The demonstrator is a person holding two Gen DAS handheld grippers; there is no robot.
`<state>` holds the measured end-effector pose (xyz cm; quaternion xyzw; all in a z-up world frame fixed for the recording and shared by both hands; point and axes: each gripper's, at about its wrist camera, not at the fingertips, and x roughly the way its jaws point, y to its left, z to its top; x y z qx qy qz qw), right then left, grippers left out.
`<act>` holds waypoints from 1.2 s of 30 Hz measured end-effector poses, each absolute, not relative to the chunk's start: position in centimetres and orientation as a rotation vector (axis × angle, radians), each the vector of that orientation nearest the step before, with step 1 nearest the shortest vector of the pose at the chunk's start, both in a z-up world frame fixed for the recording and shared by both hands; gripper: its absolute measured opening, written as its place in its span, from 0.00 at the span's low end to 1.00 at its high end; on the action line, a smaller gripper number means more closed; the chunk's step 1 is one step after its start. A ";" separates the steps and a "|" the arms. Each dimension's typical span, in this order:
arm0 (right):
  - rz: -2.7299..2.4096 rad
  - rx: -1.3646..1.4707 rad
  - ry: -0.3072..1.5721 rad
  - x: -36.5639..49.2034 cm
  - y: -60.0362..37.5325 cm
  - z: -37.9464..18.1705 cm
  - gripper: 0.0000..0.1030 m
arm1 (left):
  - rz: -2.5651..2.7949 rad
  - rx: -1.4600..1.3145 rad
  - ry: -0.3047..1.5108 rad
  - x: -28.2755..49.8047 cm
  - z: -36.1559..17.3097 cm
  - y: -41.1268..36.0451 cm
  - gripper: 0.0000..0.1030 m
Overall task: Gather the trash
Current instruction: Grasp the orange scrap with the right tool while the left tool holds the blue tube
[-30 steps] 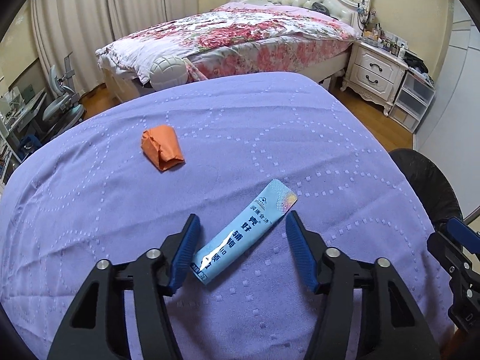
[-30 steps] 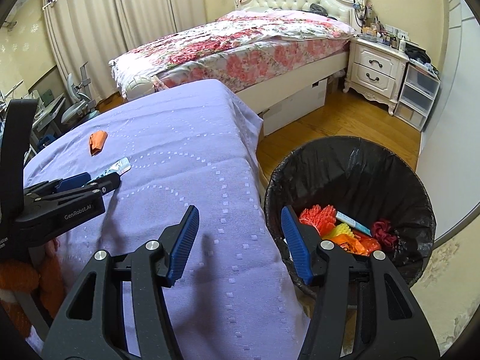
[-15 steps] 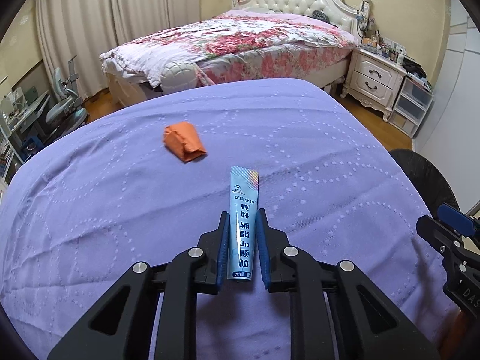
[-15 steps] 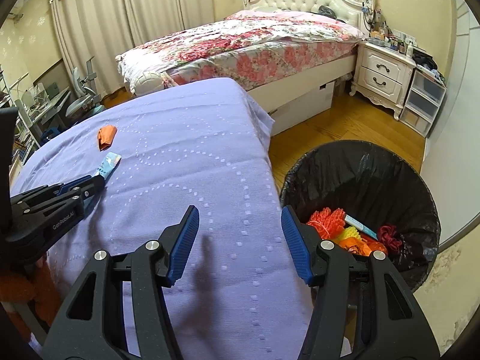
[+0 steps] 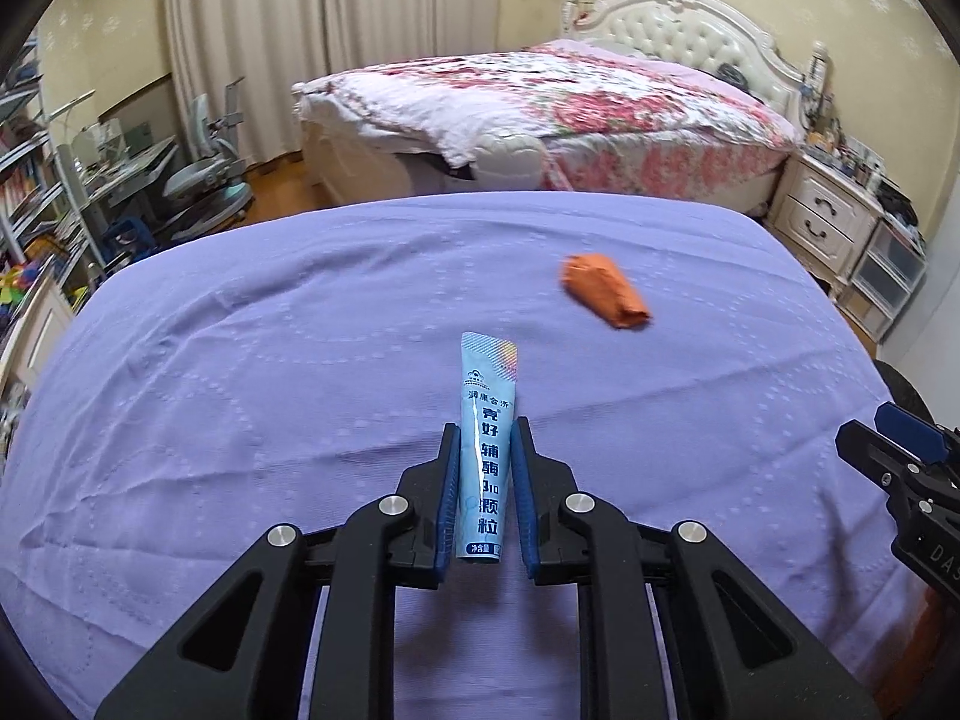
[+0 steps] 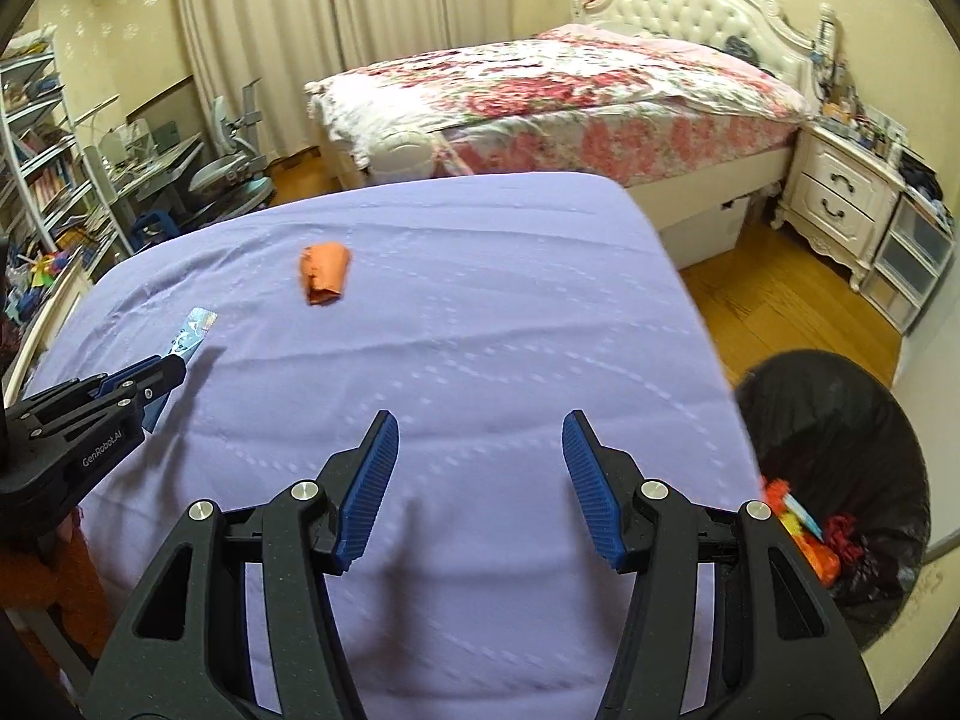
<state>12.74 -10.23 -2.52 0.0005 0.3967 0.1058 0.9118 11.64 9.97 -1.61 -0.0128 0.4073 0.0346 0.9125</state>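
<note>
My left gripper (image 5: 485, 438) is shut on a light blue sachet (image 5: 487, 420) with dark print, holding it lifted off the purple cloth (image 5: 300, 372); its top sticks out past the blue pads. The same gripper (image 6: 165, 375) and sachet (image 6: 193, 333) show at the left of the right wrist view. A crumpled orange wrapper (image 5: 606, 291) lies on the cloth beyond and to the right of the sachet, also seen in the right wrist view (image 6: 324, 273). My right gripper (image 6: 477, 450) stands open over the cloth with nothing between its fingers.
A bin with a black liner (image 6: 840, 438) holding colourful trash stands on the wooden floor off the cloth's right edge. Behind are a floral bed (image 6: 570, 96), a white nightstand (image 6: 840, 198), plastic drawers and, at the left, shelves and a desk chair (image 6: 234, 168).
My left gripper closed on the blue sachet and lifted it upright off the cloth. Both grippers swung left, so the orange wrapper and the bin shifted right in view. The right gripper stayed open.
</note>
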 end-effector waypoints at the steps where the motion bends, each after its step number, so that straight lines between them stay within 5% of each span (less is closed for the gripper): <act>1: 0.227 -0.003 0.818 13.0 -9.6 -2.5 0.54 | 0.083 -0.031 0.837 11.6 -1.6 10.6 0.17; 22: 0.288 -0.086 0.889 22.9 1.7 -4.1 0.54 | 0.250 -0.134 0.825 12.0 -1.8 20.8 0.17; 26: 0.279 -0.122 0.885 23.0 2.3 -4.1 0.34 | 0.252 -0.145 0.829 11.9 -2.1 21.2 0.17; 36: 0.311 -0.119 0.884 20.9 1.4 -4.0 0.33 | 0.240 -0.153 0.832 10.6 -2.3 20.5 0.17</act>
